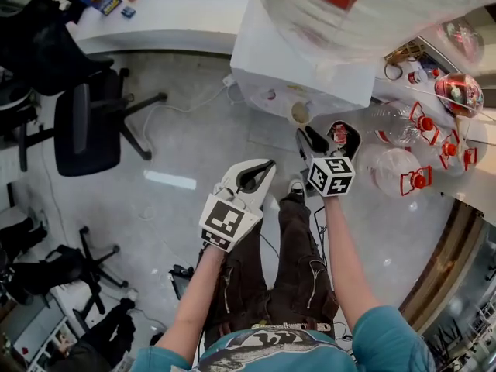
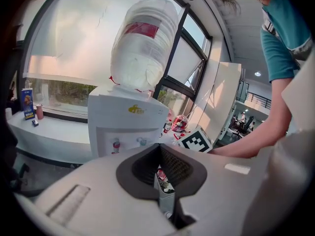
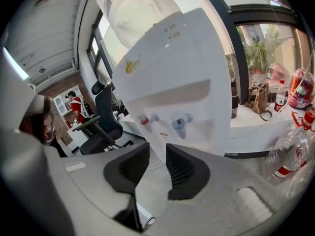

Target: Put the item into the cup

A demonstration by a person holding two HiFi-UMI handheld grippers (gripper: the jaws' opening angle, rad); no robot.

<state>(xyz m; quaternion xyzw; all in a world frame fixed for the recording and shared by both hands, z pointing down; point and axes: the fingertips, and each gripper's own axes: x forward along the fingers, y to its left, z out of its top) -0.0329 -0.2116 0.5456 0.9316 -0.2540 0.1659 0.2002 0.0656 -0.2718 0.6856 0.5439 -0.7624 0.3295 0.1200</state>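
A paper cup [image 1: 300, 113] stands at the front of the white water dispenser [image 1: 302, 60], below its taps. My left gripper [image 1: 260, 173] hangs over the floor, short of the dispenser and left of the cup. In the left gripper view its jaws [image 2: 160, 149] meet at the tips, and a thin foil packet [image 2: 165, 181] shows edge-on between them. My right gripper [image 1: 325, 139] is just right of the cup, close to the dispenser. In the right gripper view its dark pads [image 3: 157, 154] stand apart with nothing between them, facing the red tap [image 3: 145, 119] and blue tap [image 3: 179, 123].
A large water bottle [image 2: 142, 38] sits upside down on the dispenser. Several plastic bottles with red caps [image 1: 403, 169] lie on the counter at the right. A black office chair [image 1: 85, 126] stands to the left on the grey floor. The person's legs are right below the grippers.
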